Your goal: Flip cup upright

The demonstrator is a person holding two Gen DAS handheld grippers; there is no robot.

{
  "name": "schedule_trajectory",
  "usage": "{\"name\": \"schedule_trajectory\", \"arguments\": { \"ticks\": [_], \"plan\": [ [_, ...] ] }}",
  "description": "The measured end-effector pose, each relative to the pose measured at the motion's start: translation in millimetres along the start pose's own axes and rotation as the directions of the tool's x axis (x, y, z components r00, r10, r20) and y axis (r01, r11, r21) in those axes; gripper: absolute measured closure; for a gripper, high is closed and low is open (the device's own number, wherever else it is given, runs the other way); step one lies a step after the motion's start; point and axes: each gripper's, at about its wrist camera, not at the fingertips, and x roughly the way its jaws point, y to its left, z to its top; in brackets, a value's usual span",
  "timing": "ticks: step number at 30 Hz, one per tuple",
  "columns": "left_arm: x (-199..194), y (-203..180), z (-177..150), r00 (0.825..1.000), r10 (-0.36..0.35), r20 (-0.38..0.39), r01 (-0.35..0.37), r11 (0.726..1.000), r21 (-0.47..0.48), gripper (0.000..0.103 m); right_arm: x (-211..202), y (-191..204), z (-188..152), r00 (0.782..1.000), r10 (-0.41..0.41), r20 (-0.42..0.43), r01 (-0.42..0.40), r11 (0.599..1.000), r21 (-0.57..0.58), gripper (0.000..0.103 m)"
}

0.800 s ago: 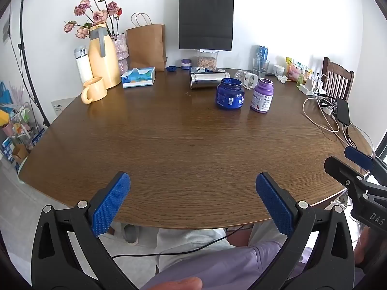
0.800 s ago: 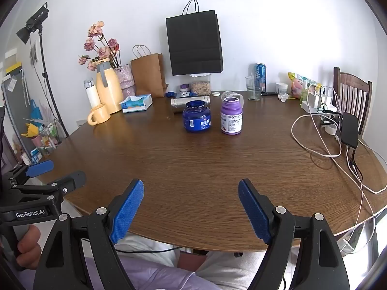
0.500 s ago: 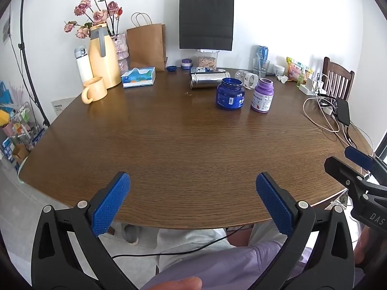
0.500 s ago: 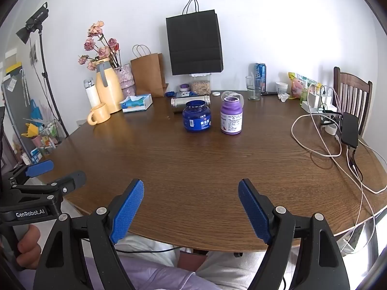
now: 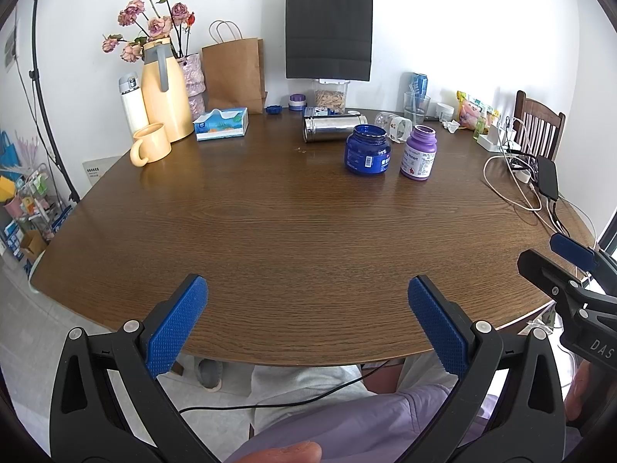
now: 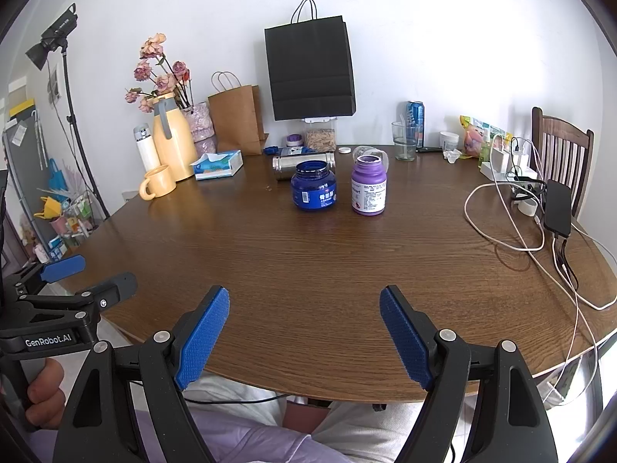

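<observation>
A steel cup lies on its side at the far middle of the brown table, behind a blue jar; it also shows in the right wrist view. My left gripper is open and empty over the table's near edge, far from the cup. My right gripper is open and empty, also at the near edge. Each gripper shows in the other's view, the right one at the right edge and the left one at the left edge.
A purple bottle stands right of the blue jar. A yellow mug, yellow jug, tissue box and paper bags stand far left. Cables and a power bank lie at the right, by a chair.
</observation>
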Motion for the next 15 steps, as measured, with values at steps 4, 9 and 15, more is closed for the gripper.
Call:
{"name": "schedule_trajectory", "arguments": {
  "ticks": [4, 9, 15],
  "plan": [
    [1.1, -0.5, 0.9, 1.000, -0.001, -0.008, 0.001, 1.000, 0.002, 0.000, -0.6, 3.1, 0.3, 1.000, 0.001, 0.001, -0.001, 1.000, -0.004, 0.019],
    [7.9, 3.1, 15.8, 1.000, 0.016, 0.019, -0.016, 1.000, -0.010, 0.000, 4.7, 3.0, 6.7, 1.000, 0.004, 0.005, -0.004, 0.999, -0.036, 0.019],
    [30.8, 7.5, 36.3, 0.998, 0.063, 0.029, -0.062, 0.997, -0.040, 0.000, 33.8, -9.3, 28.0, 0.999, 0.030, 0.012, -0.029, 0.998, -0.048, 0.019]
  ]
}}
